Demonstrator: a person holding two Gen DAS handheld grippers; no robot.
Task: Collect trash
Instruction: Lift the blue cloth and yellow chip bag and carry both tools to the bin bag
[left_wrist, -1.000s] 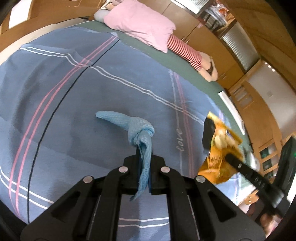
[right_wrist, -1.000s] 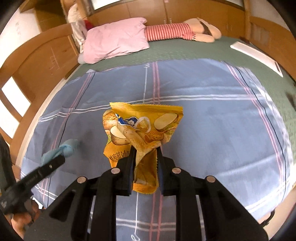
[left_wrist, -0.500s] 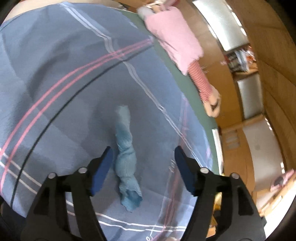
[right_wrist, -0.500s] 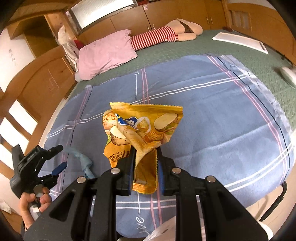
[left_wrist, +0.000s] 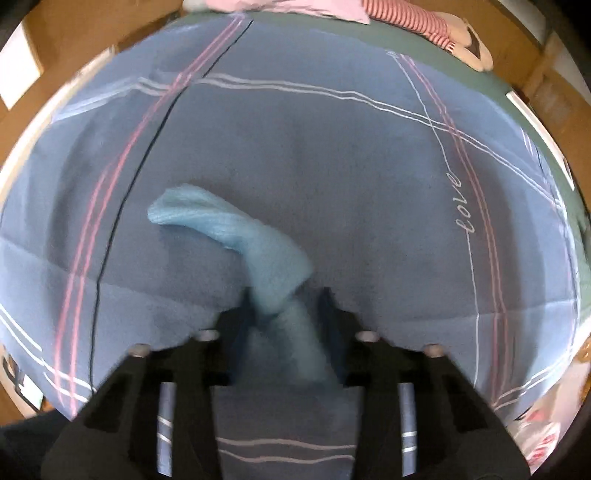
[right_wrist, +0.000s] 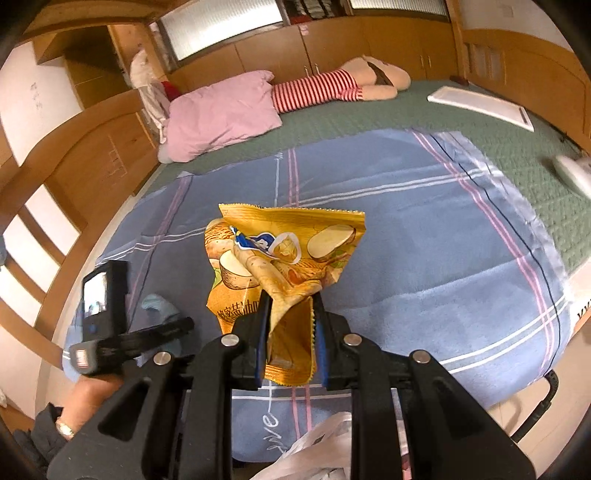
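Observation:
A twisted, knotted light blue cloth (left_wrist: 229, 229) lies on the blue plaid blanket (left_wrist: 332, 166). My left gripper (left_wrist: 286, 295) points steeply down at it, and its jaws are closing with the knotted part of the cloth between them and filling the gap. In the right wrist view the cloth (right_wrist: 159, 304) shows beside the left gripper's body (right_wrist: 107, 332). My right gripper (right_wrist: 291, 299) is shut on a crumpled yellow snack bag (right_wrist: 288, 251), which it holds above the blanket near the bed's front edge.
A pink pillow (right_wrist: 221, 110), a red-striped plush toy (right_wrist: 314, 90) and a flat white board (right_wrist: 480, 103) lie on the green cover at the far side. A white plastic bag (right_wrist: 317, 443) sits just below the right gripper. A person's hand (right_wrist: 88, 398) holds the left gripper.
The left gripper let the blue cloth drop, opened wide, then came down and closed around its knot. The right gripper drew back toward the bed's front edge, still holding the snack bag.

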